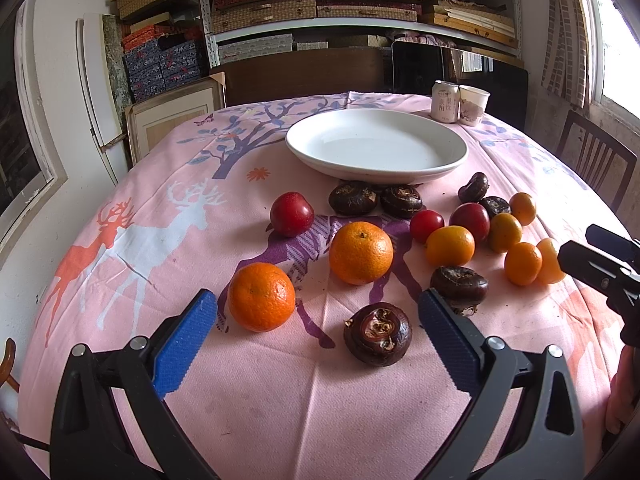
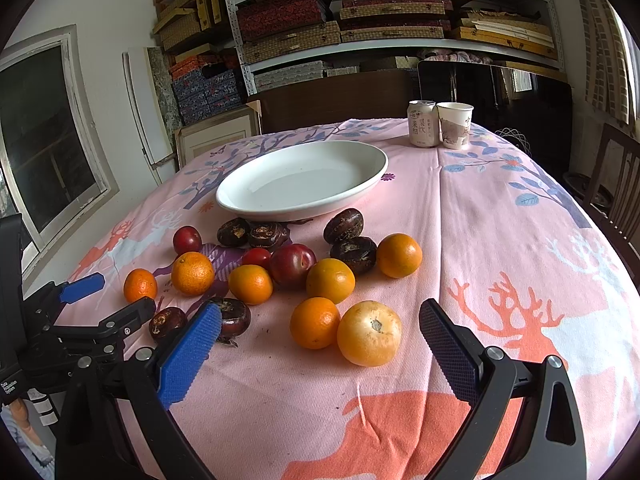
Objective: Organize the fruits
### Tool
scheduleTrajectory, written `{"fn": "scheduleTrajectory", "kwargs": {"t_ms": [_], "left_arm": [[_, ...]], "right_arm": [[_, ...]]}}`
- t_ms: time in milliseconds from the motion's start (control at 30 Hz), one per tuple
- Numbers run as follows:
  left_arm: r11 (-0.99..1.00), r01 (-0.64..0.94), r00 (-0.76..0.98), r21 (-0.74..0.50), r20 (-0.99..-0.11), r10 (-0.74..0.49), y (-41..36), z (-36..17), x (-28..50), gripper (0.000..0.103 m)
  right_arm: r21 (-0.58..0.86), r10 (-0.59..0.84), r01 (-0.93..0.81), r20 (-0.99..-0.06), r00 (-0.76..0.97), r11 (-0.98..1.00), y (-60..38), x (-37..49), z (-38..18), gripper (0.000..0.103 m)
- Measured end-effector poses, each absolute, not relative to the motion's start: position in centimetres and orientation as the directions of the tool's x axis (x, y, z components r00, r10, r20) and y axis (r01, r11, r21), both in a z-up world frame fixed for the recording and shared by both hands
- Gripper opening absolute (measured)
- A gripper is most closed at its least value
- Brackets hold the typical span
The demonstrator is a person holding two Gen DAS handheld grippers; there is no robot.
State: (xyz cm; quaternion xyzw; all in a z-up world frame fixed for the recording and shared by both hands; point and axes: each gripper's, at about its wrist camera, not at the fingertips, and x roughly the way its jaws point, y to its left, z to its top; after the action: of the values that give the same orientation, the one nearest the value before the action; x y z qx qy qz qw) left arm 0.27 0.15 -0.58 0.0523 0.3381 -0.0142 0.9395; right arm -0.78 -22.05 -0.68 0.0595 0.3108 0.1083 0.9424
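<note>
Fruits lie loose on the desk (image 1: pixel 120 208) just in front of the white plate (image 1: pixel 376 148); left gripper (image 1: pixel 318 312) and right gripper (image 2: pixel 320 328) fingers are spread, holding nothing

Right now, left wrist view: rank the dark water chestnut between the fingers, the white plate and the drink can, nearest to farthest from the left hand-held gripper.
1. Dark water chestnut: just ahead of the left hand-held gripper, toward its right finger.
2. White plate: mid-table, beyond the scattered fruit.
3. Drink can: far edge, right of the plate, beside a paper cup.
</note>
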Motion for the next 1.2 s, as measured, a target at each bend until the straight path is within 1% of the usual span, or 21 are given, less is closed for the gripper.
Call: {"fn": "scheduleTrajectory", "kwargs": {"t_ms": [1200], "left_arm": [[0.994,0.065,0.767,0.091,-0.642,0.009,0.2,-1.1,0.25,0.099]], "right_arm": [[0.184,0.245,-0.168,-0.576,0.78,0.968,-21.91,-0.77,-0.76,0.099]]}}
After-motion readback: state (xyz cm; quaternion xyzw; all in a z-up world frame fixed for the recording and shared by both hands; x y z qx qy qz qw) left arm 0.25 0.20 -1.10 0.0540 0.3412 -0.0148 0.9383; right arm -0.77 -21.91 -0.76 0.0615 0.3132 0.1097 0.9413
